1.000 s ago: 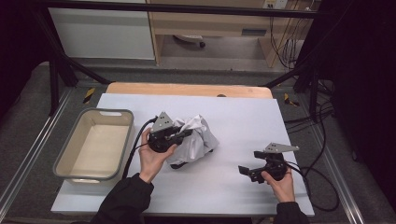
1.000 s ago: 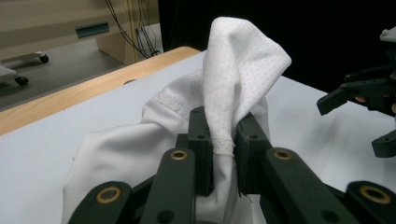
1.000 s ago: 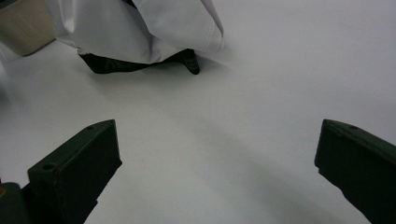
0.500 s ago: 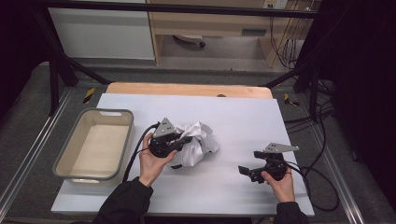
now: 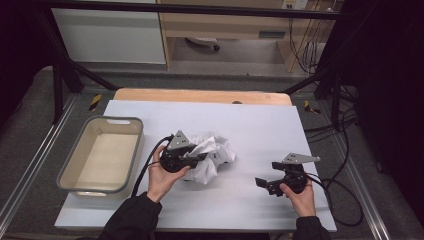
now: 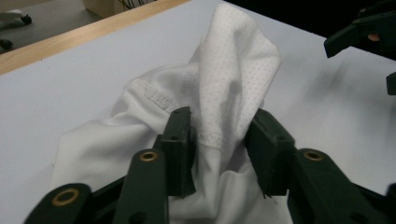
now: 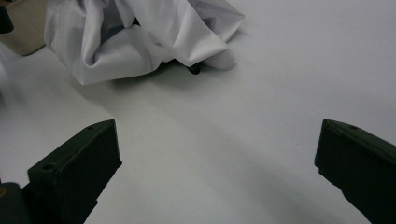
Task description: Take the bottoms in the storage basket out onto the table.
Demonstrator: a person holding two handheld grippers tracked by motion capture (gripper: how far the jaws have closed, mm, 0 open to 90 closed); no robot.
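1. A crumpled white cloth (image 5: 210,157) of fine dotted mesh with a stitched hem lies bunched near the middle of the table (image 5: 260,125).
2. The left gripper (image 6: 219,140) has a raised fold of the cloth between its jaws, pinching it.
3. Well right of the cloth, the right gripper (image 5: 264,184) hovers with jaws wide apart.
4. Left of the cloth sits a rectangular grey bin (image 5: 70,172).

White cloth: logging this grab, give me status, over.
Left hand-held gripper shut on white cloth, bunched mid-table. Right hand-held gripper open, empty, apart from cloth. Grey bin at left, nothing between.
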